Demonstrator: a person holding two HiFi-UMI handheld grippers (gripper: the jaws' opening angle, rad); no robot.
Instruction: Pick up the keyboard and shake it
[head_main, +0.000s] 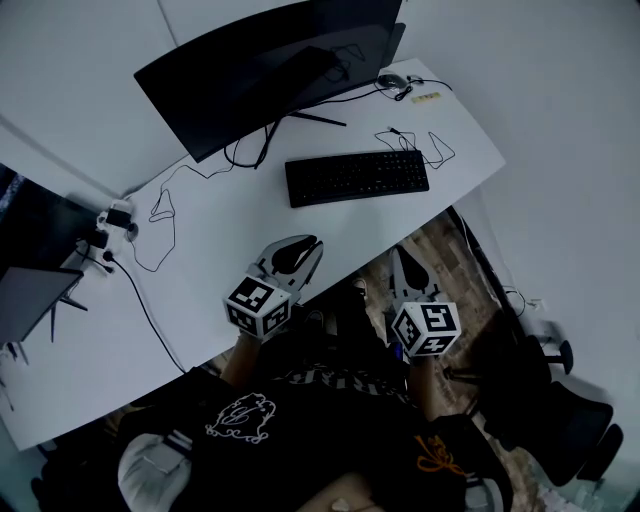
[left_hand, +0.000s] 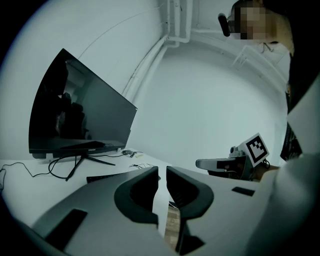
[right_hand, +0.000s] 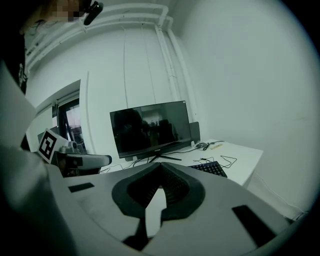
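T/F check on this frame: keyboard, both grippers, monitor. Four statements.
1. The keyboard lies flat on the desk, touched by neither gripper. True.
2. The right gripper grips the keyboard. False: its jaws are together and empty, off the desk's near edge.
3. The monitor screen is lit. False: it is dark.
4. The left gripper holds nothing. True.

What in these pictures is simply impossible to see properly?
- Keyboard: left gripper view, mostly behind the jaws; right gripper view, its left end likewise.
- Monitor: head view, far side cut off by the picture's top edge.
- Small things by the monitor's stand: head view, too small to name.
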